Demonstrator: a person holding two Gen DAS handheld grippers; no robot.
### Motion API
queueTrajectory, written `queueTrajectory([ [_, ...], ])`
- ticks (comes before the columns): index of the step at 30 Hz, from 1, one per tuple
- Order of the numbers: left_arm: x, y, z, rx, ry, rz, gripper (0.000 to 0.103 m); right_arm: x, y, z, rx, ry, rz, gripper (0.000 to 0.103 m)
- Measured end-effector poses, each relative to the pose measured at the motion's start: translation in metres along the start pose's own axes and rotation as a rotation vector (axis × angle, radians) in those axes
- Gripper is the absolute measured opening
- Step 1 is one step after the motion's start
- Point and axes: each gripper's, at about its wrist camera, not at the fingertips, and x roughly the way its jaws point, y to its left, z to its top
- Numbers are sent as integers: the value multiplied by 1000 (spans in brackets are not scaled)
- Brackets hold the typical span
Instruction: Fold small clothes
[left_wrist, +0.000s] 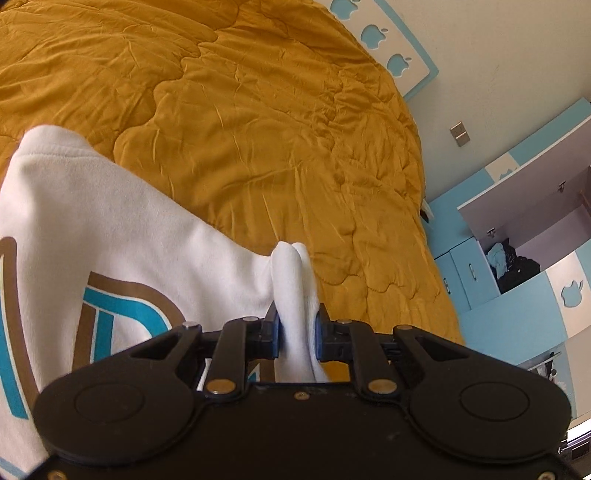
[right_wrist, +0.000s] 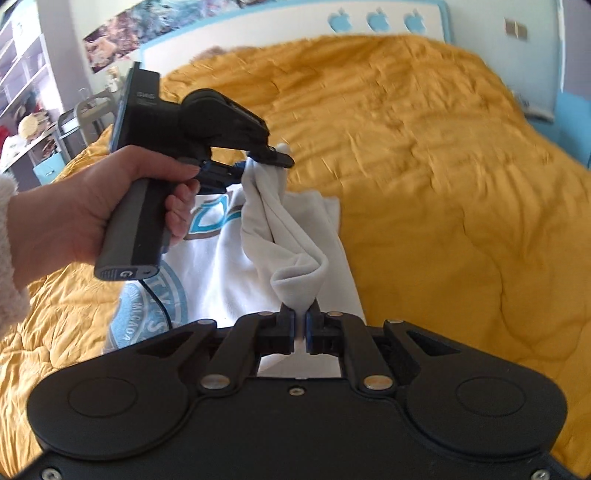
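Two grippers, left gripper (left_wrist: 297, 330), right gripper (right_wrist: 303, 326), white garment (right_wrist: 295, 258) bunched between fingers

Left wrist: close, angled down along fingers across quilt (left_wrist: 258, 129) toward wardrobe (left_wrist: 524, 229) | Right wrist: close, down toward headboard (right_wrist: 295, 26) | Shared: quilt, white garment (left_wrist: 110, 221).

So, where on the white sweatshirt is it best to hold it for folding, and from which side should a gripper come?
Probably at the edge, as now: the left gripper and the right gripper are each shut on a bunched fold of the white sweatshirt. Its printed body lies on the orange quilt, so coming from above at a gathered hem or sleeve end looks easiest.
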Motion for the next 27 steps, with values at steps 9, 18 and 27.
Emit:
queueTrajectory([
  [9, 7, -10, -6, 19, 71, -113, 43, 4, -32, -2, 106, 5, -176, 50],
  [18, -130, 34, -70, 50, -12, -78, 50, -11, -58, 9, 245, -131, -101, 50],
  [27, -206, 147, -159, -354, -26, -59, 53, -9, -39, 11, 205, -148, -49, 50],
])
